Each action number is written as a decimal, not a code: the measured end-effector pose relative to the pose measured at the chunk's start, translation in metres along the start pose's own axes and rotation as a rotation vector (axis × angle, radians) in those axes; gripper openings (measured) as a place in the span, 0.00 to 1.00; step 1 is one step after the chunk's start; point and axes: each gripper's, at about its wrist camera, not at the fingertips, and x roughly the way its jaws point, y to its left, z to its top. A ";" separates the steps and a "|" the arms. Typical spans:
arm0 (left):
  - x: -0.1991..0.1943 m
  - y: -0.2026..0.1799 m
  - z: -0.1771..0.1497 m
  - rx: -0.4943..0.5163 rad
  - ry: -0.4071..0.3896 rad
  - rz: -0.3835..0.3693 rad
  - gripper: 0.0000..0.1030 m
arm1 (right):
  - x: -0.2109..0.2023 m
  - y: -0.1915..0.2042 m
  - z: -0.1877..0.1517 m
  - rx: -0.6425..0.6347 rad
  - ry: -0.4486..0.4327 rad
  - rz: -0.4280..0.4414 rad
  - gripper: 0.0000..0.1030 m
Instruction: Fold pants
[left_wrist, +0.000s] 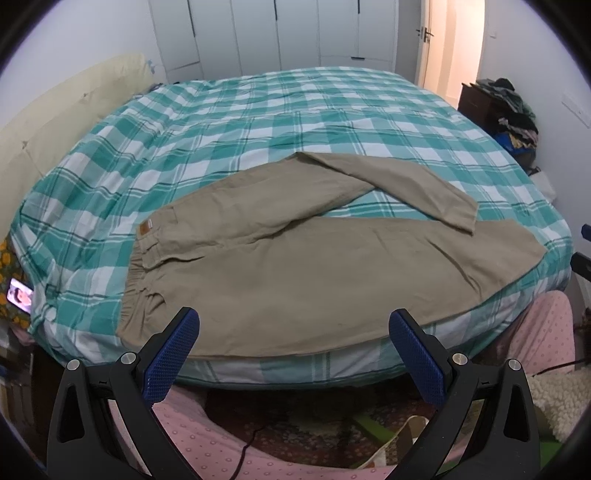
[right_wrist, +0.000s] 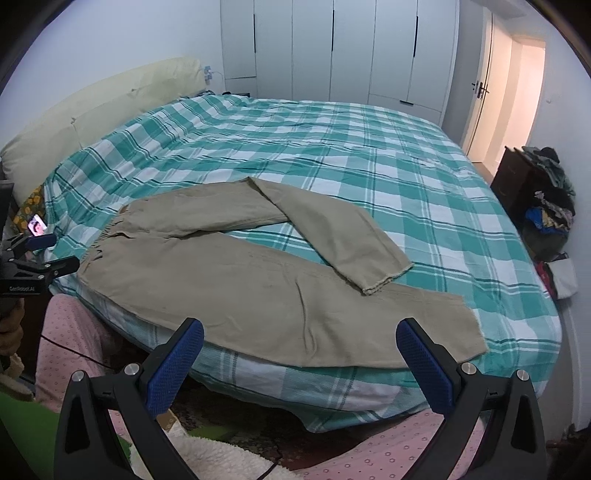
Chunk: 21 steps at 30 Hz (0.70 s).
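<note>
At the bottom of the left wrist view the left gripper (left_wrist: 294, 325) has its two blue-padded fingers (left_wrist: 173, 350) spread wide, with nothing between them. In the right wrist view the right gripper (right_wrist: 300, 334) is released in the same way, and its pads (right_wrist: 175, 365) are also wide apart and bare. Both hang just in front of the near edge of the bed (left_wrist: 280, 369), over pink dotted fabric (left_wrist: 207, 435) at the bottom of each frame; I cannot tell what this fabric belongs to. A thin black cable (left_wrist: 251, 443) runs across it, and a white fleecy thing (right_wrist: 218, 458) lies low in the right view.

The pants (left_wrist: 295, 273) — beige, with an elastic waistband (left_wrist: 136, 280) toward the left of the frame — lie flat on the green and white checked cover (left_wrist: 332, 110), close along the near edge of the bed. The near leg runs straight to the right, and its hem (right_wrist: 469, 325) reaches almost to the corner of the mattress. The far leg is bent back over itself, so its hem (right_wrist: 388, 278) rests on the near leg, and a triangle of cover shows between the two legs.

Behind the pants the cover is open up to the cream headboard (right_wrist: 92, 122) at upper left. At the left edge of the right view the other gripper appears, with a lit phone (right_wrist: 37, 225) beside it. At the right a dark cabinet (right_wrist: 517, 177) with piled clothes (right_wrist: 550, 206) stands by the wall — beyond it are white wardrobe doors (right_wrist: 351, 48) and an open doorway (right_wrist: 517, 92).
</note>
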 end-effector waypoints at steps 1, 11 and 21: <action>0.001 0.000 0.000 -0.001 0.002 -0.002 0.99 | 0.000 0.001 0.002 -0.005 0.003 -0.015 1.00; 0.000 -0.002 -0.003 0.014 0.004 0.000 0.99 | 0.006 -0.001 0.003 -0.008 0.056 -0.110 0.99; 0.001 -0.007 -0.006 0.029 0.008 -0.002 0.99 | 0.010 -0.003 -0.004 -0.012 0.082 -0.164 0.99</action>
